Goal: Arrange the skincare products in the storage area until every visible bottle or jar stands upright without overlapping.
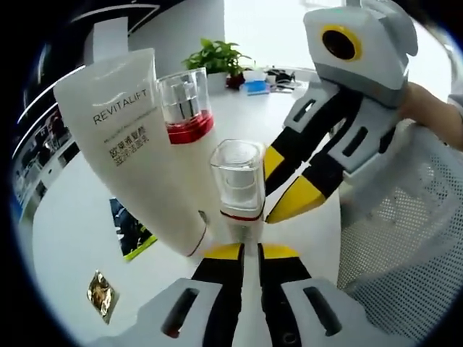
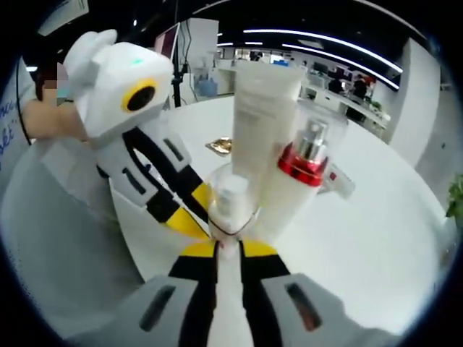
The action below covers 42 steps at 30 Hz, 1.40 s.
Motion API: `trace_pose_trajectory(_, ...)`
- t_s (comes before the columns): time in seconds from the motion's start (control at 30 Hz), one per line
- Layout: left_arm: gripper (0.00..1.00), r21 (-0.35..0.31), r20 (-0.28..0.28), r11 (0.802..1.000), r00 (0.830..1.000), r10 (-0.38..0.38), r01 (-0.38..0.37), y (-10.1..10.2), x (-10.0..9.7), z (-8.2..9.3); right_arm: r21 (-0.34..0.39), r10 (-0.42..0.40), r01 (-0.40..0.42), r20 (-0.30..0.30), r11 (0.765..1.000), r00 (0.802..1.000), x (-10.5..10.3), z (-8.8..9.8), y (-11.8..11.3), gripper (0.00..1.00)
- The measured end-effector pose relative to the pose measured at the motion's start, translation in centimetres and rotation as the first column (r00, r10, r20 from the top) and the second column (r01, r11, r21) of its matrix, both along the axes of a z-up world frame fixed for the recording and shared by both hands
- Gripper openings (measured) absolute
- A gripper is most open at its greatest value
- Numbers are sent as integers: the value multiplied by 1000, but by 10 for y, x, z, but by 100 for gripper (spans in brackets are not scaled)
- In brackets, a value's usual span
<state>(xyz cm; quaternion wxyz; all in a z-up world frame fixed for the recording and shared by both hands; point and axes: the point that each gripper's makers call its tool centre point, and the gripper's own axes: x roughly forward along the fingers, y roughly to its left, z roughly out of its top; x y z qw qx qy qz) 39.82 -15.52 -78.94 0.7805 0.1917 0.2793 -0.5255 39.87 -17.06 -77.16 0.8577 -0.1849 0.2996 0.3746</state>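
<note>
Seemingly both claws, left claw (image 1: 249,251) and right claw (image 2: 228,249), pinch the same clear-capped bottle (image 1: 237,184) from opposite sides.

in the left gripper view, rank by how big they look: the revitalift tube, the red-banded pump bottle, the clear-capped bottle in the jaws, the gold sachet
1. REVITALIFT tube, clearly largest.
2 and 3. Clear-capped bottle and red-banded pump bottle: they look alike; the clear-capped one sits nearer the camera, so I won't rank them.
4. Gold sachet, smallest.
</note>
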Motion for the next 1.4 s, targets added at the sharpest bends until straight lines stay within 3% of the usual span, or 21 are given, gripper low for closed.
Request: trace_pose_trajectory(1.4,2,-11,-17,999,999,50,-51,-6,14,-2,-10,-41,40,-21,999,999,12,-9,-10,6)
